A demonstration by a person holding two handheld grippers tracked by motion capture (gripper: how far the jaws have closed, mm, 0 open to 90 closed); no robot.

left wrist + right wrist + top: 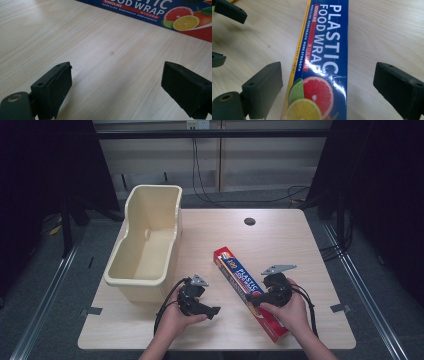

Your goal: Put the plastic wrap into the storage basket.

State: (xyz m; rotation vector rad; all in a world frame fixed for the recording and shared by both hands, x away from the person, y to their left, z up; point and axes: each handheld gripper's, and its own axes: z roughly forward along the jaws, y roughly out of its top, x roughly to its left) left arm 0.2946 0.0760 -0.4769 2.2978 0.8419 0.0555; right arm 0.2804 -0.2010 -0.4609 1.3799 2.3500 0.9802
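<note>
A long red and blue box of plastic food wrap (246, 288) lies flat on the wooden table, slanting from centre toward the near right. My right gripper (256, 300) hovers over the box's middle, open, its jaws straddling the box (322, 62) with a gap on each side. My left gripper (216, 311) is open too, low over bare table to the left of the box, pointing at it; the box's long side (160, 12) lies just beyond its jaws. The left gripper's fingertips (229, 12) also appear at the far left of the right gripper view.
A cream plastic bin (147, 237) stands on the table's left side, nothing visible inside it. A round cable hole (249, 221) sits near the table's far edge. Cables trail from both grippers toward the near edge.
</note>
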